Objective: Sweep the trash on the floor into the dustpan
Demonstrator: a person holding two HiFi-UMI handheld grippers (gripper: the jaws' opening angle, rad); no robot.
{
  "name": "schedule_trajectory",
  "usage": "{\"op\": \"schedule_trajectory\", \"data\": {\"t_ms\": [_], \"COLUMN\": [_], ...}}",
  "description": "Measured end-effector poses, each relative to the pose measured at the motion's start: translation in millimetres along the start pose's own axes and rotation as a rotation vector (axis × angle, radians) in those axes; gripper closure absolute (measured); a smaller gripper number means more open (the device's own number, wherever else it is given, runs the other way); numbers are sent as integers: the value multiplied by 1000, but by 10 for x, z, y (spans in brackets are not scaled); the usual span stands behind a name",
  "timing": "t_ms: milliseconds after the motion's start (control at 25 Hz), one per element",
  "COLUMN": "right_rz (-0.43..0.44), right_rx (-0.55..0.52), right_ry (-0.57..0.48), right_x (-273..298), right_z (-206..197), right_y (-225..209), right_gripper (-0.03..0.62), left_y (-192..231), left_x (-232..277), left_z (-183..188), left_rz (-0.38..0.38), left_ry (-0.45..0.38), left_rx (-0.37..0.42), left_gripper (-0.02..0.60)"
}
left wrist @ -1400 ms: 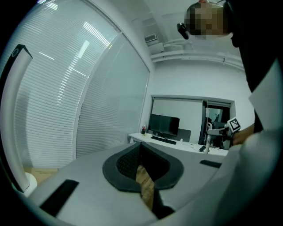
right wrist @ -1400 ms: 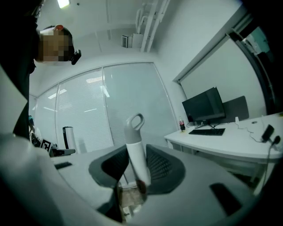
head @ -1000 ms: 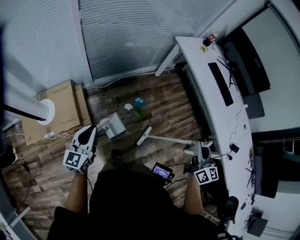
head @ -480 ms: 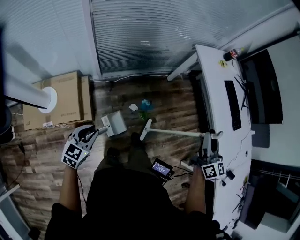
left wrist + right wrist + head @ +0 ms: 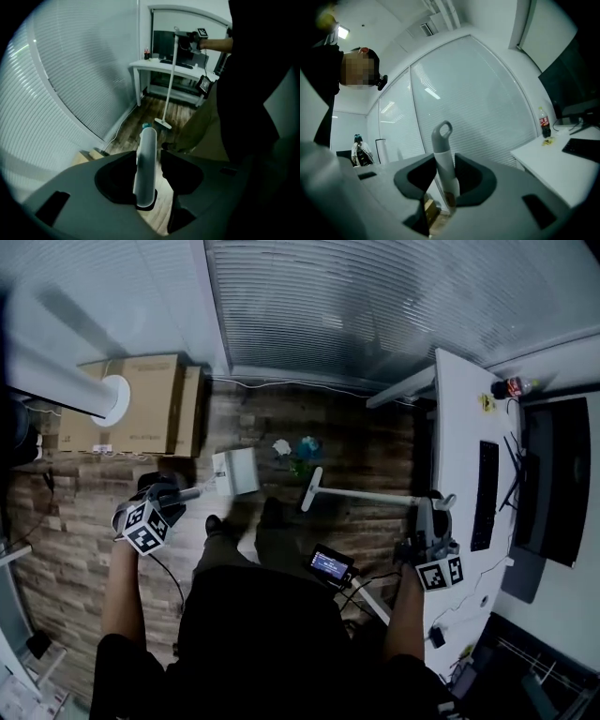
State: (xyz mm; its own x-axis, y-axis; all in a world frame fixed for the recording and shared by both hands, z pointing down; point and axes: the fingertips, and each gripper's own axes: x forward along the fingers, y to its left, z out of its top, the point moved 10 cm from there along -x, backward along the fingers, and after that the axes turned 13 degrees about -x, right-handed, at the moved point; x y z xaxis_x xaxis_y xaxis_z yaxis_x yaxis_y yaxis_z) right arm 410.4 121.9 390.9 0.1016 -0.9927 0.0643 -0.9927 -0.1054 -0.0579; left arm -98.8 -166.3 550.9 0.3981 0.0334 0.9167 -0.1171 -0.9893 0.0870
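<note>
trash (image 5: 292, 449) lies on the floor (image 5: 361, 451) near the dustpan (image 5: 236, 472), beyond the broom (image 5: 366, 496) head; left gripper (image 5: 150, 172) jaws have just been opening, dustpan handle loose between them; right gripper (image 5: 446, 180) is clamped on the broom; short strokes toward the dustpan are advised.

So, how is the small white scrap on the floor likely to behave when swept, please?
The white scrap looks crumpled and small, so it is probably light and easily pushed. It may tumble or skid on the wooden floor rather than roll straight. It might slip past the narrow broom head.
</note>
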Motion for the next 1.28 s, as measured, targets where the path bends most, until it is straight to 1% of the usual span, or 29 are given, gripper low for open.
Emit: {"op": "schedule_trajectory", "data": {"t_ms": [80,200,400,520,640,720,840,880,920,960,1040,1080,1200,1280], "right_rz": [69,183,281,370,484,557,668,704,728,732,711,701,691,692], "right_rx": [-33,-107,-194,-268,-343,-383,-469,-482,-466,-420,-323,-294,-219,-192], "right_ry": [23,82,161,191,203,211,278,291,287,267,229,219,193,182], "right_x": [115,283,574,808,1075,1269,1529,1593,1637,1664,1691,1698,1717,1742], "right_z": [-38,-115,-307,-404,-516,-646,-1014,-1160,-1287,-1375,-1464,-1495,-1576,-1617], "right_y": [-159,-384,-837,-1008,-1009,-918,-643,-524,-407,-298,-121,-44,189,336], "right_gripper": [480,481,484,485,488,488,488,487,485,482,477,477,470,464], "left_y": [1,5,-20,-90,-144,-176,-247,-276,-303,-324,-348,-356,-380,-379], "left_x": [94,157,169,187,188,192,224,240,251,256,264,270,277,283], "left_z": [-2,28,98,141,147,145,150,154,156,157,163,167,174,180], "left_rz": [9,29,52,58,57,54,47,44,45,47,56,60,69,74], "left_ry": [45,57,62,65,53,38,14,5,-5,-14,-27,-33,-48,-50], "left_rx": [-7,-35,-78,-95,-146,-188,-231,-238,-245,-252,-270,-277,-278,-277], "left_gripper": [431,440,440,440,442,446,446,445,445,445,445,443,442,442]}}
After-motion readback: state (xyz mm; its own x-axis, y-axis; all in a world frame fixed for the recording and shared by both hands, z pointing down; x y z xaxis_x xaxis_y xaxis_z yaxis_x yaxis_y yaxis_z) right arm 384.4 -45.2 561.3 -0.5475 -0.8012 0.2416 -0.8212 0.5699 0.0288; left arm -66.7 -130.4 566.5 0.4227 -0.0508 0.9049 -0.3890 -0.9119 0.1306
